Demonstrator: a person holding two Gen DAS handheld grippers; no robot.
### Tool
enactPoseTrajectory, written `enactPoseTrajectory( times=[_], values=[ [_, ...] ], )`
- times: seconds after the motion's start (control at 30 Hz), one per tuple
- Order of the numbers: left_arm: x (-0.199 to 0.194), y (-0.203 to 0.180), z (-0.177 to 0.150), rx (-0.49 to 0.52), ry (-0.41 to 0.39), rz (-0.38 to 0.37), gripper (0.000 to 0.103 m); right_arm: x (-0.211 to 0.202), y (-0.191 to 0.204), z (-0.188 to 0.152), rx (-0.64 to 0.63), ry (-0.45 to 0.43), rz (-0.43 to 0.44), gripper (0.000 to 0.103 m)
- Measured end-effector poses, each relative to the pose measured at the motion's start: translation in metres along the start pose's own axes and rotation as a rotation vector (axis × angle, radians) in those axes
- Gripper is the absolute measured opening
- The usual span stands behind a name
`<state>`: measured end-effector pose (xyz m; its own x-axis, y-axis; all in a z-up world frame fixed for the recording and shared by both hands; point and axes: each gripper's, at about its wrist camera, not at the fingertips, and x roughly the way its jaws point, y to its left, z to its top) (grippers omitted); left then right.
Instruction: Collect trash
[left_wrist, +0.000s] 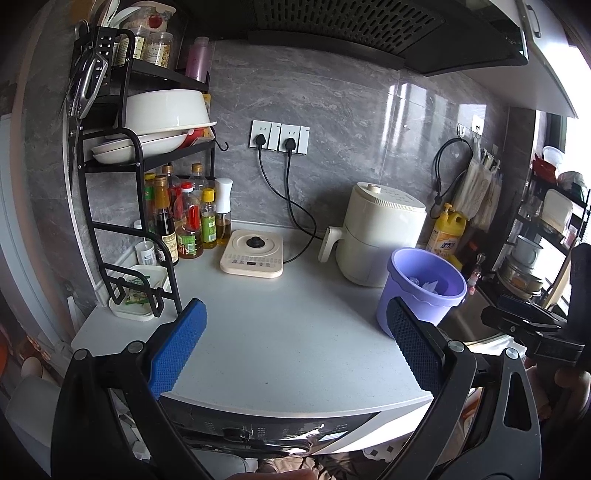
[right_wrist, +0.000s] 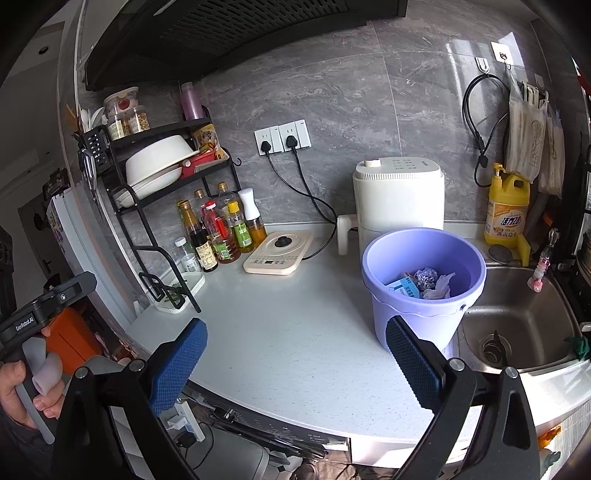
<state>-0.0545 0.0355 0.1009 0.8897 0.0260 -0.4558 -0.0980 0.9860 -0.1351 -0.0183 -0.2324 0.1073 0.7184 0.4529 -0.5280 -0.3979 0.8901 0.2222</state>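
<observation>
You are facing a grey-tiled kitchen wall above a pale counter (right_wrist: 295, 332), with a black range hood (left_wrist: 351, 26) overhead. At the left stands a black rack (right_wrist: 147, 192) loaded with white bowls, and a cluster of sauce bottles (right_wrist: 218, 229) sits at its foot. A small cream induction plate (right_wrist: 277, 256) lies just beside the bottles, its cord running up to the wall sockets (right_wrist: 284, 138). A white air fryer (right_wrist: 399, 199) stands against the wall, and the steel sink (right_wrist: 524, 321) lies at the far right with a yellow detergent bottle (right_wrist: 508, 210) behind it.

The lilac bucket (right_wrist: 424, 291) stands on the counter in front of the fryer, just beside the sink edge. Inside it you can see the trash (right_wrist: 424, 284): a crumpled foil ball, a white tissue and what looks like a blue-printed carton, though the print is too small to read.

Your left gripper (left_wrist: 295, 350) hovers over the counter's front edge, jaws spread wide and holding nothing. Your right gripper (right_wrist: 295, 362) is the same: jaws wide apart, empty, its right pad (right_wrist: 413, 365) overlapping the bucket's lower wall in the view.
</observation>
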Motion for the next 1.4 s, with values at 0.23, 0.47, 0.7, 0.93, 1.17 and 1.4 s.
enactPoseTrajectory(
  times=[0.23,0.47,0.7,0.93,1.17,1.4],
  values=[
    [0.000,0.004,0.001,-0.002,-0.010,0.001,0.097,0.002,0.002,0.000,-0.002,0.001,-0.008,0.095],
    [0.000,0.004,0.005,0.000,-0.023,0.005,0.097,0.001,0.001,-0.001,0.001,0.004,-0.017,0.095],
    [-0.005,-0.004,0.005,0.012,-0.026,0.002,0.097,-0.003,-0.002,-0.002,0.008,-0.003,-0.020,0.095],
    [-0.011,-0.009,0.006,0.007,-0.031,0.004,0.097,-0.010,-0.002,-0.002,0.000,-0.009,-0.012,0.095],
    [-0.010,-0.019,0.002,0.022,-0.030,-0.002,0.097,-0.018,-0.006,-0.005,0.004,-0.016,-0.014,0.095],
    [-0.003,-0.026,0.003,0.008,0.001,-0.024,0.097,-0.024,-0.014,-0.009,0.014,-0.005,-0.029,0.095]
  ],
)
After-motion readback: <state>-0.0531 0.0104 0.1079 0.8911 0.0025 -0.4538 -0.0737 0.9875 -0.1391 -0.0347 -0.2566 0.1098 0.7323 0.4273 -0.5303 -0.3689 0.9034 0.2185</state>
